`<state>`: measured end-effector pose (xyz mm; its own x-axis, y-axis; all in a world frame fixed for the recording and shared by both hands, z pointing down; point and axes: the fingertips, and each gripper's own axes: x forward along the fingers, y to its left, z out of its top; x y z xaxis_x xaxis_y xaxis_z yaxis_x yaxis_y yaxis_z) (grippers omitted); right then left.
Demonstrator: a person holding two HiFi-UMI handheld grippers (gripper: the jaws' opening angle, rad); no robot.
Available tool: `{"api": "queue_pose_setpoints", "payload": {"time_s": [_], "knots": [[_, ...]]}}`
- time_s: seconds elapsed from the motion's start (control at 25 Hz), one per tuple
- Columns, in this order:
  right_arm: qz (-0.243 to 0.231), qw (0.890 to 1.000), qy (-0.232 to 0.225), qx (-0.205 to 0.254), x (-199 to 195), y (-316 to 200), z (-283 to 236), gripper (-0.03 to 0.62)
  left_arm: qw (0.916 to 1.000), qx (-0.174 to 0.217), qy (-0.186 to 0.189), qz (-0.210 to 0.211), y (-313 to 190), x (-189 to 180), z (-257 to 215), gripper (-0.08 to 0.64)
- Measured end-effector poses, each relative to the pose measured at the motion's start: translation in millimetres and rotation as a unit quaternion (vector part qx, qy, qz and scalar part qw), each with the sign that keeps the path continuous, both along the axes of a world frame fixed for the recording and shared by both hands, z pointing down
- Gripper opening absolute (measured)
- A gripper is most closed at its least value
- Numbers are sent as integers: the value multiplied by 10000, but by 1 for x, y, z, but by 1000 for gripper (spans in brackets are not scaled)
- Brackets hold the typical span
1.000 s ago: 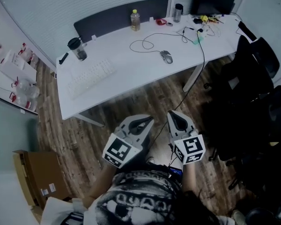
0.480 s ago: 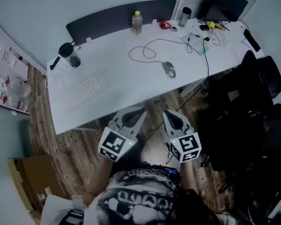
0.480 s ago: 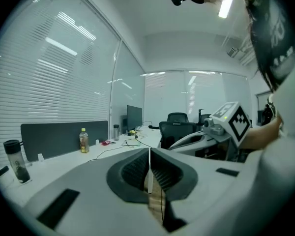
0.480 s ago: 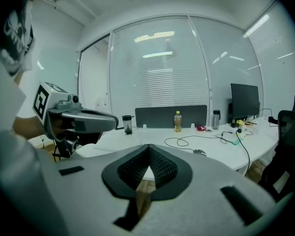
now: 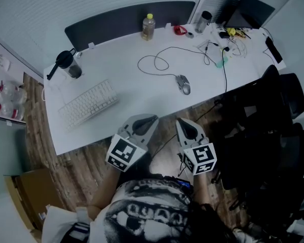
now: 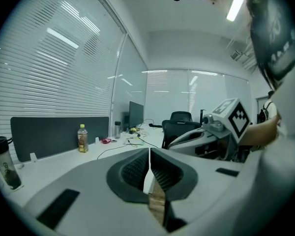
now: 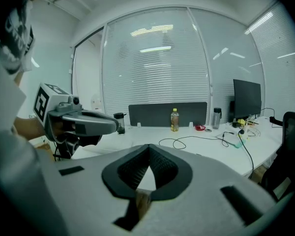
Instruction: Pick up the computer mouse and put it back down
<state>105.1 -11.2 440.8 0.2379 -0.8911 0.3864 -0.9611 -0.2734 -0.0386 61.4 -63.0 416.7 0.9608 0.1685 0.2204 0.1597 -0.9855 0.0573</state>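
Both hand-held grippers, left [image 5: 151, 119] and right [image 5: 180, 122], stay closed and empty, but they have come up to the near edge of the worktop [image 5: 137, 92]. The computer mouse [image 5: 183, 84] lies untouched at twelve o'clock from the right one, now closer. The approach looks nearly done.

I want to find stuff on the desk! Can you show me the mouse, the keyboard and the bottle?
mouse [image 5: 183, 84], head view, middle of its grey back
keyboard [image 5: 87, 103], head view, middle of its keys
bottle [image 5: 148, 28], head view, its body under the yellow cap
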Motion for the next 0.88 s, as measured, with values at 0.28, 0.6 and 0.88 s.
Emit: {"api": "queue_pose_setpoints", "payload": {"time_s": [0.28,0.6,0.88], "knots": [[322,9994,-91,79,24,-15,10,-6,9994,151,-86,283,-25,34,8,6],[626,9977,-269,16,58,2,23,-6,9975,90,-285,637,-1,61,20,6],[148,9989,-444,-64,98,-8,43,-6,9984,57,-523,185,2,84,34,6]]}}
